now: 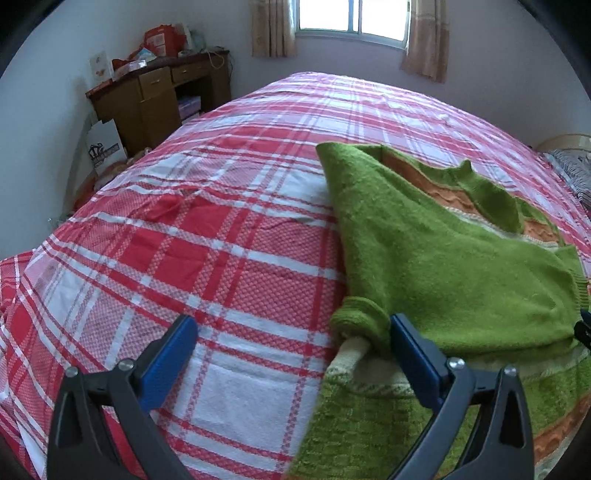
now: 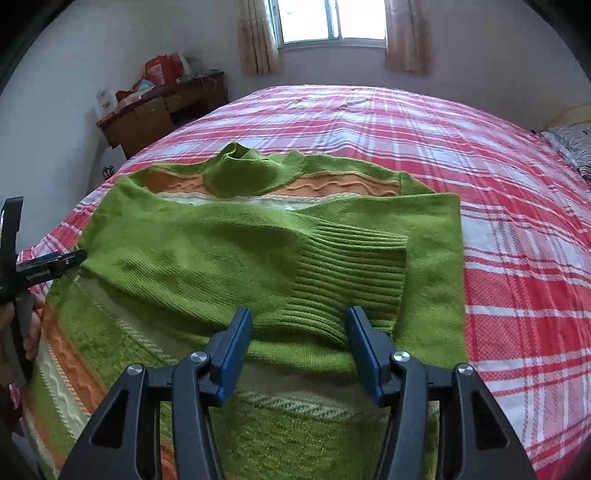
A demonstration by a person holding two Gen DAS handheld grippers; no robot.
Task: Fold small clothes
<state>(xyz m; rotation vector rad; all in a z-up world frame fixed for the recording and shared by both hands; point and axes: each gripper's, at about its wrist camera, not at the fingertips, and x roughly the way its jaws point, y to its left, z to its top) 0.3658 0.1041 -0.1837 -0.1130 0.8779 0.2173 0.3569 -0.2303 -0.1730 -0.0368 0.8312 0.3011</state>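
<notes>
A green knitted sweater (image 2: 207,258) with orange and cream stripes lies flat on the red plaid bed (image 2: 517,229). Both sleeves are folded across its chest, and the ribbed cuff (image 2: 351,266) of one lies on top. My right gripper (image 2: 299,317) is open just above the sweater, the cuff's near edge between its blue pads without being pressed. In the left wrist view the sweater (image 1: 443,258) fills the right side. My left gripper (image 1: 291,332) is wide open over the sheet, its right finger (image 1: 406,336) against the sweater's folded left edge. The left gripper (image 2: 48,266) also shows at the right view's left edge.
A wooden desk (image 1: 155,96) piled with bags and boxes stands by the far left wall, with a paper bag (image 1: 105,147) on the floor beside it. A curtained window (image 2: 328,22) is behind the bed. A striped pillow (image 2: 576,147) lies at the far right. A hand (image 2: 33,325) holds the left gripper.
</notes>
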